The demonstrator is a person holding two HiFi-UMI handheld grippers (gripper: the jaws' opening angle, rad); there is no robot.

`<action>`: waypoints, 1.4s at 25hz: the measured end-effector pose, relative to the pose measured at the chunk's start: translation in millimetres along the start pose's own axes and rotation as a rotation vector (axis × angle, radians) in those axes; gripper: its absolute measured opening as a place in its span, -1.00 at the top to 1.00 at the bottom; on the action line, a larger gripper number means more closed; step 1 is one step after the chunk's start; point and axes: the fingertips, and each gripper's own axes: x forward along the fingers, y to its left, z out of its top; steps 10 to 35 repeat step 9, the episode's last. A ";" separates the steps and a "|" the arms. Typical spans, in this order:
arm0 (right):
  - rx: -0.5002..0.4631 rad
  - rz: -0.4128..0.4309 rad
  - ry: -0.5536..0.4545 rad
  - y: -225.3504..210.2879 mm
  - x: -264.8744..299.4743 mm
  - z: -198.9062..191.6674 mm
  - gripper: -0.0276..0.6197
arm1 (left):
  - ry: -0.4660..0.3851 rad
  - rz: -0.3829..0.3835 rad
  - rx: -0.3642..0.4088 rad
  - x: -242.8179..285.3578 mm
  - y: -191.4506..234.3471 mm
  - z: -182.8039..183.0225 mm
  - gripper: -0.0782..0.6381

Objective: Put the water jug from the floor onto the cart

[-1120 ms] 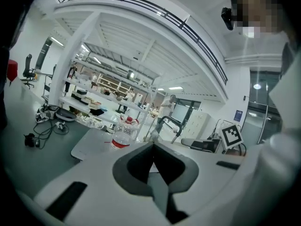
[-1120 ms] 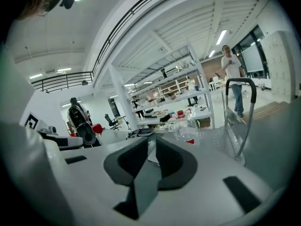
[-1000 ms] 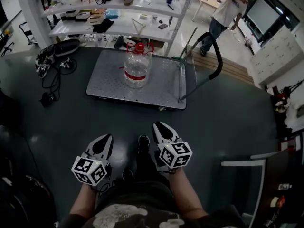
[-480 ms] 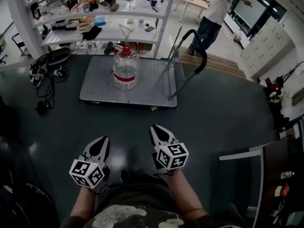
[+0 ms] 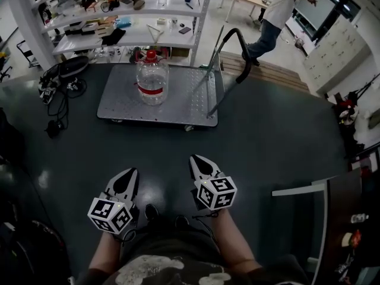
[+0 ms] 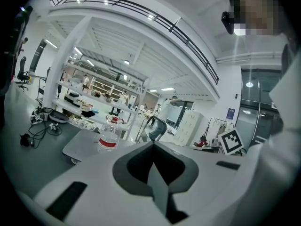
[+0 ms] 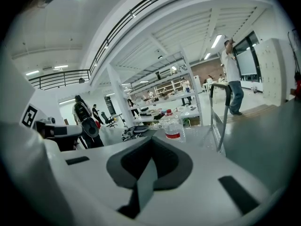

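The clear water jug (image 5: 151, 79), with a red cap and red label, stands upright on the grey metal cart (image 5: 178, 103), near its back left. It also shows far off in the left gripper view as the jug (image 6: 108, 136) and in the right gripper view as the jug (image 7: 173, 126). Both grippers hang close to my body, well short of the cart over dark floor. My left gripper (image 5: 128, 174) is shut and holds nothing. The jaws of my right gripper (image 5: 199, 161) have just been closing and now meet, with nothing between them.
The cart's black handle (image 5: 246, 55) rises at its right end. White shelving (image 5: 119, 34) full of items stands behind the cart. Cables and gear (image 5: 59, 82) lie on the floor at the left. A person (image 5: 276, 10) walks at the back right. A white frame (image 5: 309, 212) stands right.
In the head view the cart and jug have slid left and look a little farther away. Both grippers keep their place in front of my body.
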 end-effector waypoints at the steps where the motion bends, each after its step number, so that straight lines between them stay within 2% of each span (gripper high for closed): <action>1: 0.000 0.000 0.005 -2.8 -4.9 -2.0 0.93 | 0.003 -0.001 0.003 -0.6 -5.9 -2.9 0.76; 9: -0.026 0.013 0.014 -8.1 -32.2 -7.6 0.93 | 0.009 0.015 0.000 -16.7 -28.0 -17.8 0.76; 35: -0.026 0.013 0.014 -8.1 -32.2 -7.6 0.93 | 0.009 0.015 0.000 -16.7 -28.0 -17.8 0.76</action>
